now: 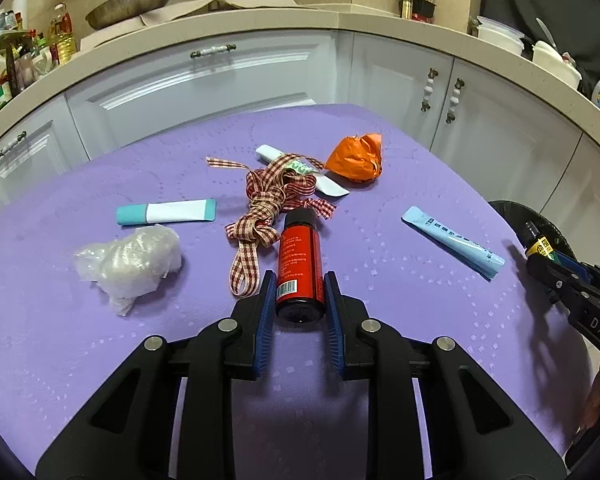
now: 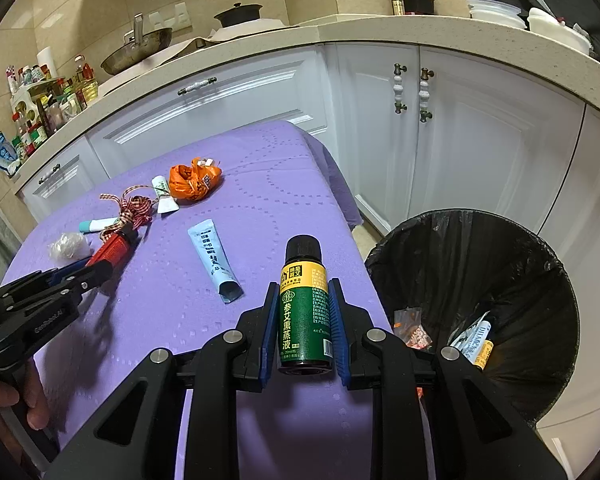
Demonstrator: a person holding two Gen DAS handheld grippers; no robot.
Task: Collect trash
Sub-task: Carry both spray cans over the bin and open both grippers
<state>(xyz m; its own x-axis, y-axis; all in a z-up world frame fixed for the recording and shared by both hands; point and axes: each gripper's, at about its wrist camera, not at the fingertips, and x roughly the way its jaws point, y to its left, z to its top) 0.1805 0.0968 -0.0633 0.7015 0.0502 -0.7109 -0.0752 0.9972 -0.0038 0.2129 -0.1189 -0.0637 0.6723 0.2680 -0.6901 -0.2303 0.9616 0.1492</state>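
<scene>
While several wrappers already lie in the black-lined bin [image 2: 476, 240] at right of the right wrist view, most trash remains on the purple mat [image 1: 420, 312]. Right gripper [image 2: 304, 320]: jaws clamped on green bottle [image 2: 305, 312], short of the bin. Left gripper [image 1: 300, 296]: jaws flanking red bottle [image 1: 300, 264], apparently touching; firm grip uncertain. Outstanding: checked ribbon [image 1: 268, 204], orange bag [image 1: 356, 160], clear plastic wad [image 1: 130, 264], blue tube [image 1: 452, 242], teal-white tube [image 1: 166, 213], and a white sachet [image 1: 332, 188].

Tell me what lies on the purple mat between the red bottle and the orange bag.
The checked ribbon and a white tube under it, in the left wrist view.
</scene>
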